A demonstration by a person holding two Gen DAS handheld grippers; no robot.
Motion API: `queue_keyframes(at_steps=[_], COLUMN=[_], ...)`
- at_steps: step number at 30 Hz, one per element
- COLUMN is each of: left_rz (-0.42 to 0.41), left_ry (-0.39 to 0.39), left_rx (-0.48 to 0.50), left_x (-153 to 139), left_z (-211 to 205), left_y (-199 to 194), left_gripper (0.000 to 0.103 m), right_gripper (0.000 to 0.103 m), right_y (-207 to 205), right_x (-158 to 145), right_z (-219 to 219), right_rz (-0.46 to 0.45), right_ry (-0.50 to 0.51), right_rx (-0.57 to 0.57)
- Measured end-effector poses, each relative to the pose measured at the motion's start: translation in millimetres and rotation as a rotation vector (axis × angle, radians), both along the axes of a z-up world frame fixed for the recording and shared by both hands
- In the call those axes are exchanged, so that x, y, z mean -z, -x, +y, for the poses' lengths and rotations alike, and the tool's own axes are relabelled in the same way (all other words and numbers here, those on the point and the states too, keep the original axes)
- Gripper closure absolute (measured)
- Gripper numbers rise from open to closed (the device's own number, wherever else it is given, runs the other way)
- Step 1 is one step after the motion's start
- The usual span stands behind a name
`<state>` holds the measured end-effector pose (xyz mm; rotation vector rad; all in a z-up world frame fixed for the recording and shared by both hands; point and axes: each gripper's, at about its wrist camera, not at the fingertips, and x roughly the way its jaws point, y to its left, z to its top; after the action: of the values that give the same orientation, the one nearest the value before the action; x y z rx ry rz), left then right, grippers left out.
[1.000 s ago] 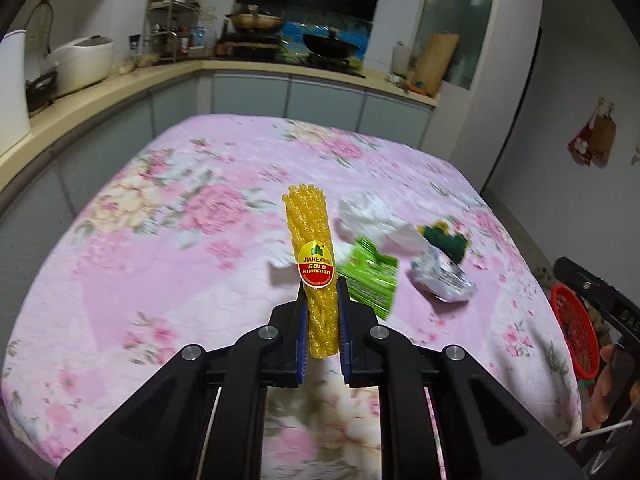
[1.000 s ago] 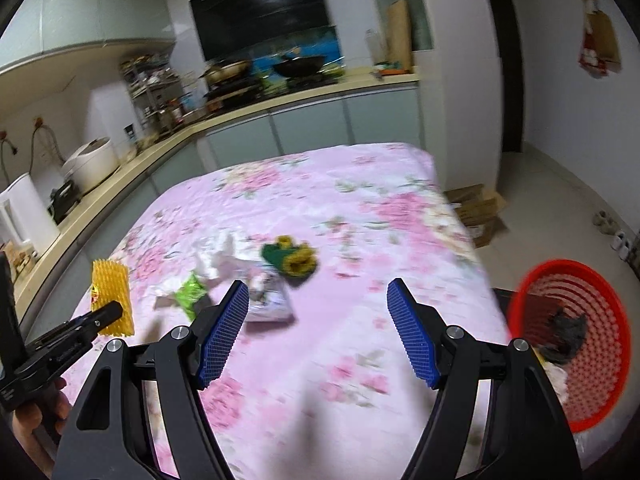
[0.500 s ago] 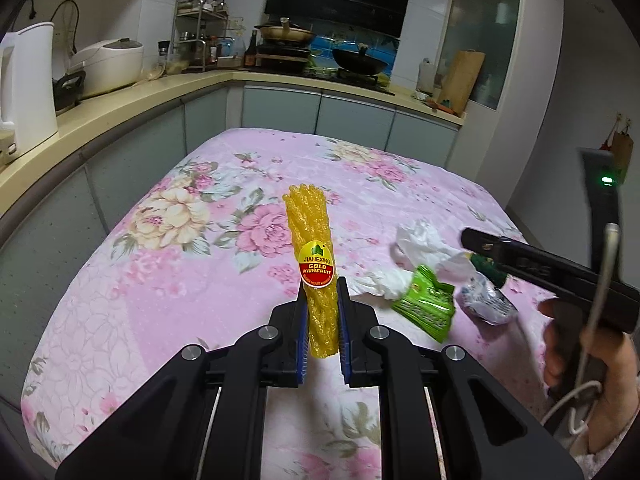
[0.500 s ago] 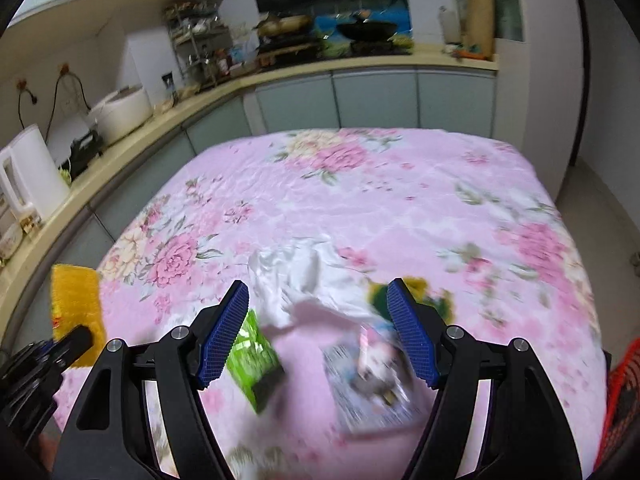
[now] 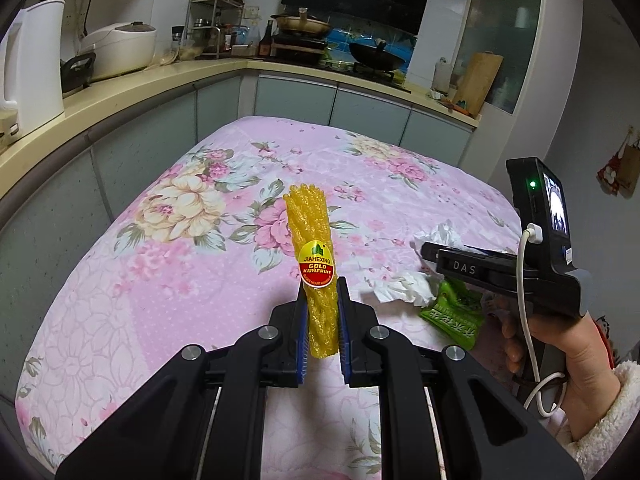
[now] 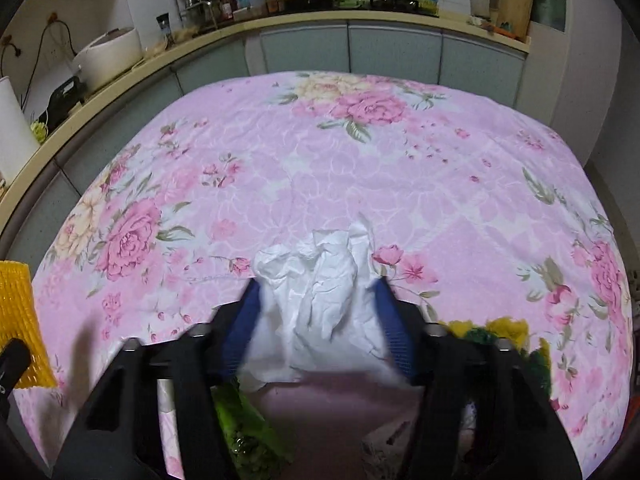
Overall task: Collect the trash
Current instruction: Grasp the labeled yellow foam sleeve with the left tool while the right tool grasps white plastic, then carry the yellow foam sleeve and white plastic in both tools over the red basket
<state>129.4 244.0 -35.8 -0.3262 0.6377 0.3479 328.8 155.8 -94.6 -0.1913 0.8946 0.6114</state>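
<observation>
My left gripper is shut on a yellow foam fruit net with a red and yellow sticker, held upright above the pink floral tablecloth. The net also shows at the left edge of the right wrist view. My right gripper is open, its blue pads on either side of a crumpled white tissue lying on the cloth. It also shows in the left wrist view. A green wrapper lies beside the tissue, below my right gripper.
A green and yellow scrap lies right of the tissue. A kitchen counter with a kettle, rice cooker and stove runs behind and to the left of the table.
My right gripper has moved forward and down over the table, so the white tissue now sits between its open pads. My left gripper has kept hold of the yellow net.
</observation>
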Motion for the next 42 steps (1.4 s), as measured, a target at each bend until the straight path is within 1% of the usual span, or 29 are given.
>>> queue_keyframes(at_steps=[2,4,5,7,11,17,21,29,32,42], left_rz=[0.003,0.002,0.003,0.001,-0.004,-0.018,-0.032,-0.060,-0.066,-0.099], left_ry=[-0.003,-0.003,-0.004,-0.007,-0.015,-0.037,-0.058,-0.084,-0.093,-0.115], left_rx=[-0.001,-0.001,0.000,0.004,0.009,0.021,0.026,0.078,0.104,0.188], left_x=[0.3,0.6,0.6,0.0,-3.0,-11.3,-18.2,-28.2,-30.5,-35.9], left_z=[-1.6,-1.4,-1.5,-3.4,-9.1,-22.1,-32.1,-61.1,-74.1,-115.5], left_y=[0.3,-0.3,-0.4,0.1,1.5,6.8,11.8,18.0,18.8,19.7], left_gripper=[0.092,0.092,0.092,0.092,0.092,0.092,0.092,0.092,0.092,0.092], right_gripper=[0.076,0.085,0.088,0.089,0.090,0.090,0.090,0.090,0.090,0.090], right_y=[1.3,2.4,3.6,6.4,19.3,46.8,68.2,118.5,135.0,157.5], right_x=[-0.5,-1.0,-1.7,-5.6,-24.6,-55.2,-66.6,-91.8,-98.9,-100.9], right_z=[-2.2,-3.4,-4.6,-8.2,-21.8,-53.9,-77.8,-125.6,-141.3,-189.5], right_rz=[-0.006,-0.008,-0.010,-0.018,-0.060,-0.116,-0.136,-0.224,-0.270,-0.286], right_ry=[-0.008,-0.012,-0.013,-0.026,-0.072,-0.149,-0.188,-0.242,-0.243,-0.266], right_rx=[0.000,-0.007,-0.009,-0.006,0.003,0.017,0.039,0.085,0.105,0.194])
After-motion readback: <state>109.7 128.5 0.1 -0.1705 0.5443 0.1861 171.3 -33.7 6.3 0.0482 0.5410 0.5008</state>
